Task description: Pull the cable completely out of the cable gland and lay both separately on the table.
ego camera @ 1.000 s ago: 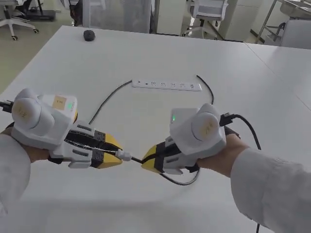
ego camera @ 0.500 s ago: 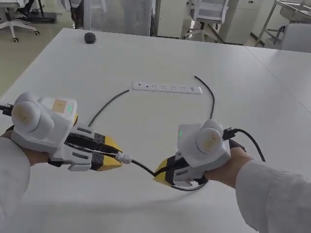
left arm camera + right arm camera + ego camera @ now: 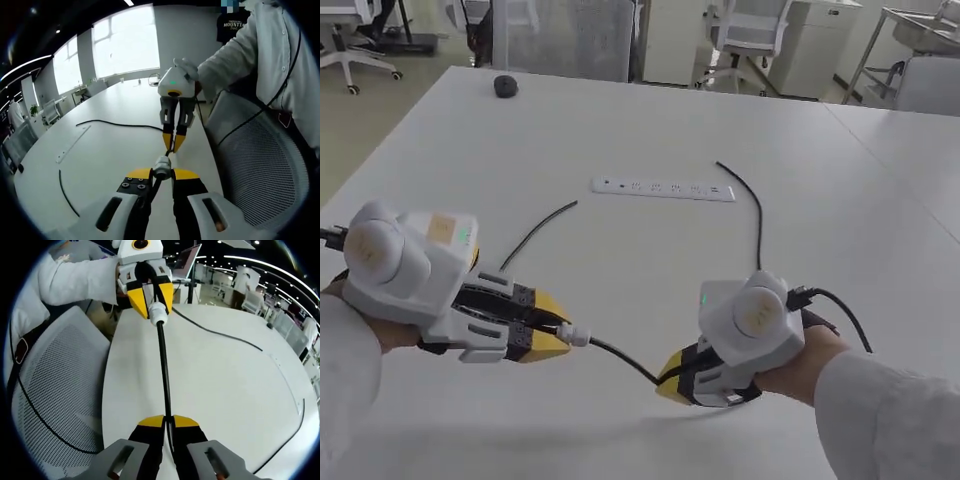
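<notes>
The right gripper [image 3: 672,385], clenching the cable [image 3: 620,356], is drawing farther from the left gripper [image 3: 555,336], which is clenching the cable gland [image 3: 576,336]. The cable is still running through the gland, so I'd say nothing is ready for laying down.

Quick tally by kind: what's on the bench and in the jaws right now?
Black cable: 1
Cable gland: 1
Power strip: 1
Mouse: 1
Grippers: 2 (left gripper, right gripper)
Total: 6
</notes>
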The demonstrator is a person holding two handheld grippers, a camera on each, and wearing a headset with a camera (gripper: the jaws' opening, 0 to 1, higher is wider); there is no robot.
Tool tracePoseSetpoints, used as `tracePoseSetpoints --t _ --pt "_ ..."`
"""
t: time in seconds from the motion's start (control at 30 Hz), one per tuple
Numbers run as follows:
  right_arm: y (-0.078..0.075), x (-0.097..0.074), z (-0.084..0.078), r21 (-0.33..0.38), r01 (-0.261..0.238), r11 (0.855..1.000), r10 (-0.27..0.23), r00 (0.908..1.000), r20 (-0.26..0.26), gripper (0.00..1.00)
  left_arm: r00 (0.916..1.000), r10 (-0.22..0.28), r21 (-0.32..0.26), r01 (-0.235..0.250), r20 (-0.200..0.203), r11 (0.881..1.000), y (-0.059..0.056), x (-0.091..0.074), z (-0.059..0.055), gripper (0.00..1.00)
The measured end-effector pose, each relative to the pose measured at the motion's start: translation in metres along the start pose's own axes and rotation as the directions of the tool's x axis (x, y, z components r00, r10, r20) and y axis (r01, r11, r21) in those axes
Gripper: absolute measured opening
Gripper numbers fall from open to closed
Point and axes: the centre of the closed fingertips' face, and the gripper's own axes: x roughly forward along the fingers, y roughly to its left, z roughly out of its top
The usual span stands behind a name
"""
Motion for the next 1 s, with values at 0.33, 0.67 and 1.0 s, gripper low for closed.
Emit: tracePoseSetpoints --t 0.33,0.67,1.0 --pt "0.002 -0.002 0.01 -0.009 0.006 1.0 -0.006 1.0 0.007 0.09 1.0 0.0 -0.005 0.0 0.0 1.0 -0.001 -0.001 -0.001 0.15" --pt "0.008 -0.012 0.05 -0.046 0.006 0.999 -0.002 0.9969 0.079 0.13 1.0 -0.005 -0.007 0.005 -0.004 1.0 -0.002 0.002 -0.003 0.15" --pt "0.016 -0.02 0.095 -0.104 0.009 0.995 0.008 0.9877 0.156 0.11 1.0 -0.009 -0.006 0.009 -0.005 1.0 -0.003 0.004 -0.003 0.15"
